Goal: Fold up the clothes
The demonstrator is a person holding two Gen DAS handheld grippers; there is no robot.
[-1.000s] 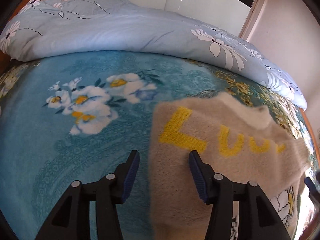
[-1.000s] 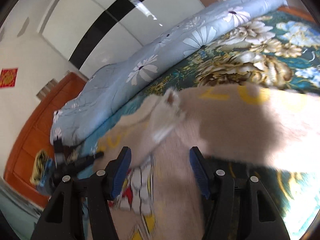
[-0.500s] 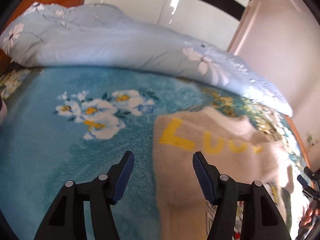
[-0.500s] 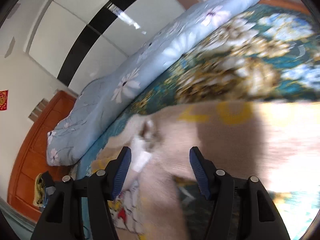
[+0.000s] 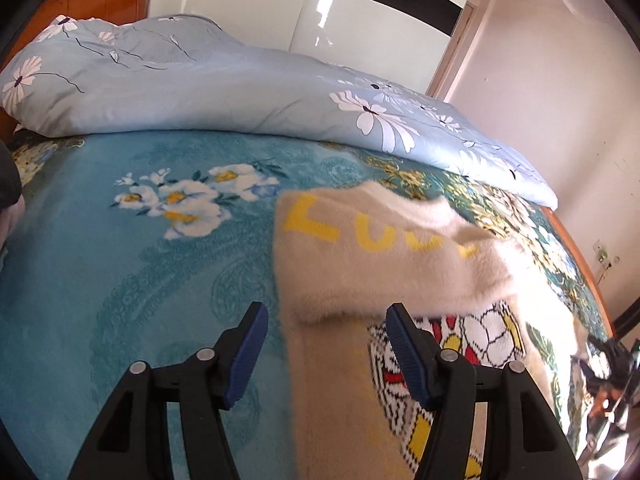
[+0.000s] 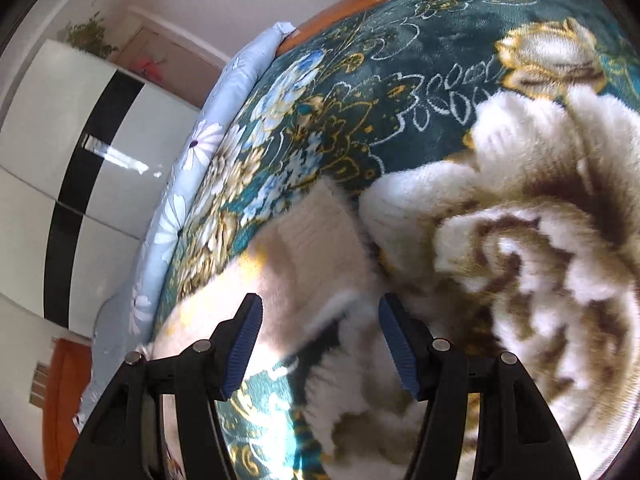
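Hovering with jaws wide and empty, the left gripper [image 5: 322, 340] faces the beige sweater [image 5: 384, 256] mid-bed on the teal blanket [image 5: 120, 264], a blue duvet [image 5: 200, 84] along the far edge. Right view: right gripper [image 6: 320, 340] spread wide over the sweater's cuff [image 6: 320, 232]; it has swung from the wardrobe toward the bed's corner.

bare blanket [image 5: 120, 280] left of sweater [image 5: 360, 272] (duvet [image 5: 240, 92] behind).
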